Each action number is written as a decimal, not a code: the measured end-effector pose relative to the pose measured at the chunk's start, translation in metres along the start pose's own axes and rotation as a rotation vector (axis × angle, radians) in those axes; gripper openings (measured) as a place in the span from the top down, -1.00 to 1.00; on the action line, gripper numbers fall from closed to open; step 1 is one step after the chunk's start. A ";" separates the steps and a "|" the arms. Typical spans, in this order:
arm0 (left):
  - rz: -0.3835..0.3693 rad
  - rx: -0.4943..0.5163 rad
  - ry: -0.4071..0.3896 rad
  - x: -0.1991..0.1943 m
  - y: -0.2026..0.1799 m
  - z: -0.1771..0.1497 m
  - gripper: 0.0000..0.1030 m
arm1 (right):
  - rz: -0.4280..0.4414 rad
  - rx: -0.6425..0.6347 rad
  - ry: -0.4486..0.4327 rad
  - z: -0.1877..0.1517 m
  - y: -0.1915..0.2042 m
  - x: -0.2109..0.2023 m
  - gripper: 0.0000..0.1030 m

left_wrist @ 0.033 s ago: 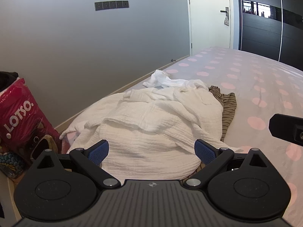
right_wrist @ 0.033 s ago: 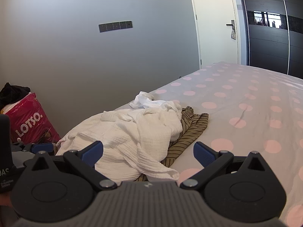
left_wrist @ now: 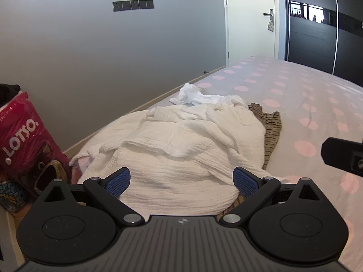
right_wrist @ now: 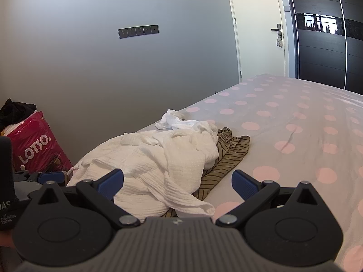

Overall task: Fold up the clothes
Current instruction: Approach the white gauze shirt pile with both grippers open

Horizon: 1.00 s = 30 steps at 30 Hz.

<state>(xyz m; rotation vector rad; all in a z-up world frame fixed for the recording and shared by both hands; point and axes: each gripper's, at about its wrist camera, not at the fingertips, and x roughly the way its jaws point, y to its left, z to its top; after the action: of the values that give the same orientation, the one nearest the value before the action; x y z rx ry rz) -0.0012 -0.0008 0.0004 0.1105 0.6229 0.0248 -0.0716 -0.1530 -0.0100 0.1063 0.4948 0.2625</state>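
Note:
A crumpled white crinkle-fabric garment (left_wrist: 181, 140) (right_wrist: 158, 158) lies heaped at the near left of the bed. Under its right side lies an olive garment with dark stripes (left_wrist: 271, 131) (right_wrist: 229, 156). A small smooth white piece (left_wrist: 190, 95) (right_wrist: 172, 120) rests just beyond the heap. My left gripper (left_wrist: 181, 179) is open, low over the near edge of the white garment, holding nothing. My right gripper (right_wrist: 178, 181) is open too, its fingers either side of the heap's near right corner. Neither visibly touches cloth.
The bed's grey sheet with pink dots (left_wrist: 295, 95) (right_wrist: 295, 124) stretches right and far. A red LOTSO bag (left_wrist: 22, 140) (right_wrist: 38, 149) stands on the floor left of the bed by the grey wall. A white door (left_wrist: 249, 22) and dark wardrobe (right_wrist: 322, 52) stand behind.

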 end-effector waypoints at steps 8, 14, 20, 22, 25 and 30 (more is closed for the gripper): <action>-0.048 -0.039 0.004 0.000 -0.001 -0.003 -0.92 | 0.016 -0.024 -0.033 -0.005 0.001 -0.006 -0.98; -0.048 -0.039 -0.001 -0.002 0.001 -0.001 -0.92 | 0.009 -0.021 -0.008 -0.002 0.004 0.004 -0.98; -0.042 -0.042 0.004 -0.003 0.002 0.000 -0.92 | 0.008 -0.013 -0.011 0.000 0.005 0.002 -0.98; -0.042 -0.041 0.005 -0.003 0.003 0.000 -0.92 | 0.009 -0.012 -0.012 -0.002 0.004 0.003 -0.98; -0.042 -0.039 0.006 -0.003 0.003 0.000 -0.92 | 0.011 -0.011 -0.012 -0.003 0.003 0.003 -0.98; -0.039 -0.037 0.010 -0.003 0.004 0.000 -0.92 | 0.011 -0.004 -0.017 -0.002 0.002 0.002 -0.98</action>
<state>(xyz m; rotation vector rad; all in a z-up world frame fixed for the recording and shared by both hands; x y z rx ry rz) -0.0039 0.0028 0.0022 0.0620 0.6346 -0.0007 -0.0714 -0.1505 -0.0128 0.1073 0.4769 0.2736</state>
